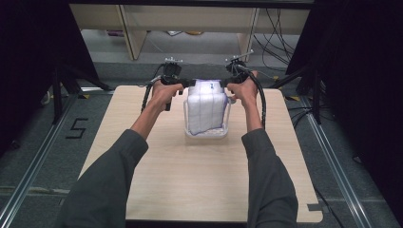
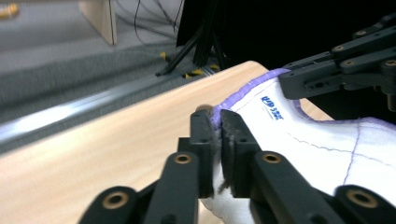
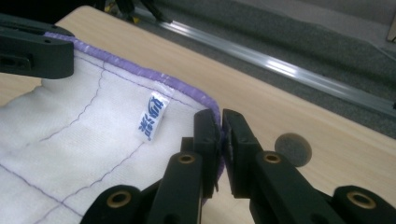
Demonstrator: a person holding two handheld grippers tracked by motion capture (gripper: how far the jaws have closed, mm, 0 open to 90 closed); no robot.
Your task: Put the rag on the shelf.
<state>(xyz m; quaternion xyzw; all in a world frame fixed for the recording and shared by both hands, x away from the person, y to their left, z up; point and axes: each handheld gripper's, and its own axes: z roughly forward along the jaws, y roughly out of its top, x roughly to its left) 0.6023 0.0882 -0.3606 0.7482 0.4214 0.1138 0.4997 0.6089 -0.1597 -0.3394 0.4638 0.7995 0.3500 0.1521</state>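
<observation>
A white quilted cloth [image 1: 204, 107] with purple stitching and a purple hem hangs between the two grippers. Its lower part sits inside a clear plastic box [image 1: 226, 124] on the wooden table [image 1: 190, 175]. My left gripper [image 2: 217, 116] is shut on the cloth's [image 2: 303, 140] hem at one top corner. My right gripper [image 3: 220, 119] is shut on the hem at the other corner, beside a small white label [image 3: 153, 114] with blue print. In the high view the left gripper [image 1: 190, 84] and right gripper [image 1: 227, 87] hold the cloth's top edge stretched level above the box.
The box stands toward the table's far middle. A small grey round mark [image 3: 293, 148] lies on the table near the right gripper. Black stands [image 1: 64, 80] flank the far corners, metal floor rails [image 1: 332, 156] run along both sides, and wooden furniture [image 1: 133, 33] stands behind.
</observation>
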